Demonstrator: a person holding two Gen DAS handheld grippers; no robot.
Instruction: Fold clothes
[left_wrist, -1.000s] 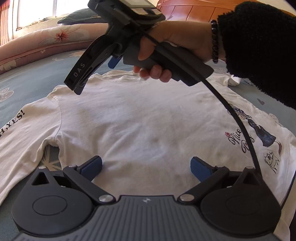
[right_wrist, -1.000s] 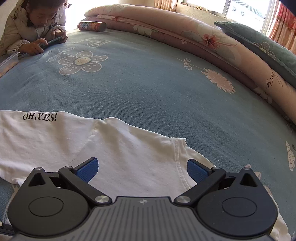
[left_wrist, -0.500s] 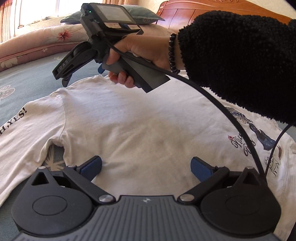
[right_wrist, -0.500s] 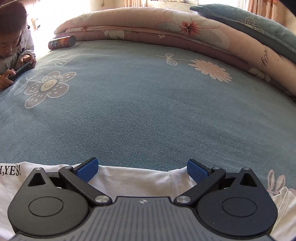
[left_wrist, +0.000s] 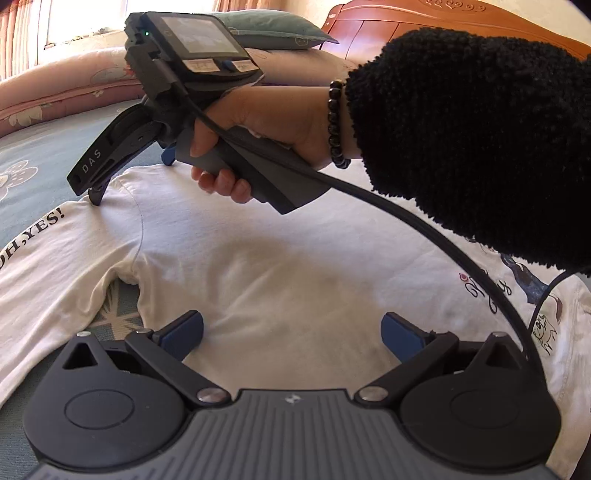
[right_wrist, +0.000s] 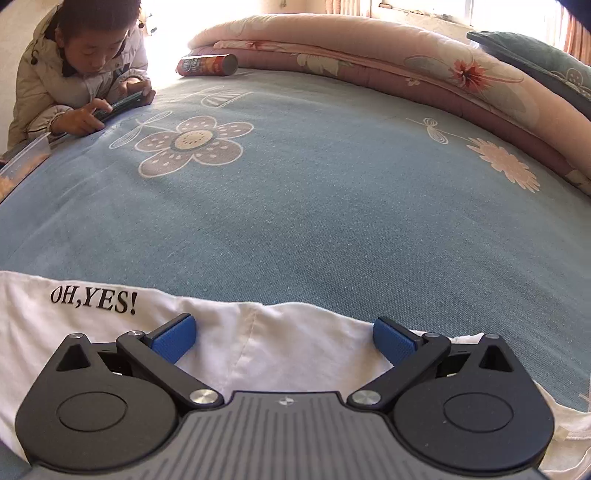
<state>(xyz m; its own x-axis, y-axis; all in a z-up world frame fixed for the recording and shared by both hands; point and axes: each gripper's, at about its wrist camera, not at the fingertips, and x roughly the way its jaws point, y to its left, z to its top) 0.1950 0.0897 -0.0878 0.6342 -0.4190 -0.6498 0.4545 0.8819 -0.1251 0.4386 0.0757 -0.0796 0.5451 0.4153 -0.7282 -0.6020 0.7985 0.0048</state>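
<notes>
- Shirt (left_wrist: 295, 266) lies flat on the bed (right_wrist: 332, 206); wide bare bedspread beyond its shoulder edge.
- Left gripper (left_wrist: 291, 328) gapes wide over the shirt, gripping nothing.
- Right gripper (right_wrist: 282, 336) gapes wide at the shoulder seam, gripping nothing.

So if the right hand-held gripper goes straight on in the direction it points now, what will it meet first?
Probably the white shirt: its shoulder edge lies between the open fingers of the right hand-held gripper. Beyond that comes only bare blue bedsheet, then the rolled quilt far off. Depth is hard to judge.
</notes>
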